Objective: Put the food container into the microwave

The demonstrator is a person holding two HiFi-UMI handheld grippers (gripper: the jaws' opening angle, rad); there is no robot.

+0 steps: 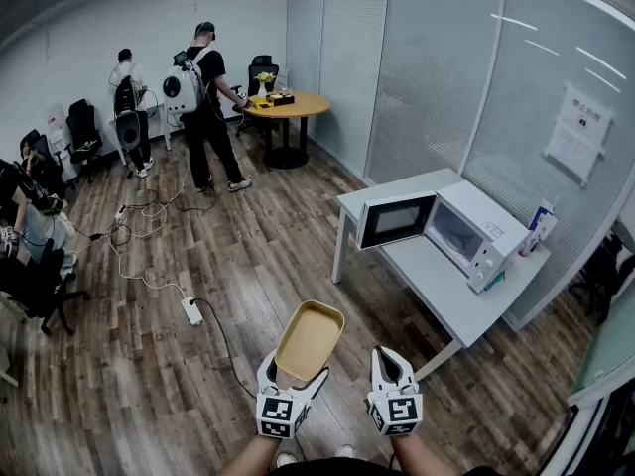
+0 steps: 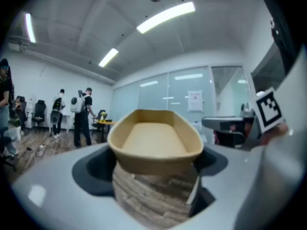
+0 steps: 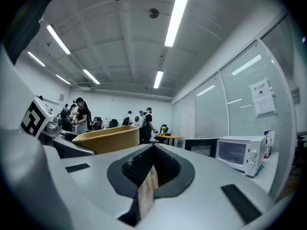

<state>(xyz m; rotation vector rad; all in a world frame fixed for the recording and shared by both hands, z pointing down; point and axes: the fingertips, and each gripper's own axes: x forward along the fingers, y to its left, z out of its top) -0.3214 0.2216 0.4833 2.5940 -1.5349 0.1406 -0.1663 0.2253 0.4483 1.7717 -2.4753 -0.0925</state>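
W/ fingers of my left gripper [image 1: 295,373] pinching the tan oval paper food container [image 1: 310,339], I'd carry it level to the open-doored white microwave [image 1: 466,231]; right gripper [image 1: 394,367] fingers seem pressed together, empty.

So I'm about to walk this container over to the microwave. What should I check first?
1. Grip: the left gripper's jaws are closed on the near end of the tan food container, which is open-topped and empty. Ok.
2. Microwave door: swung open. Ok.
3. Room inside the microwave: too small to judge from here. Cannot tell.
4. Right gripper: jaws together with nothing between them, so it is free to help. Ok.
5. Trip hazards: the power strip and its cable lie to the left, off the line to the white table. Ok.
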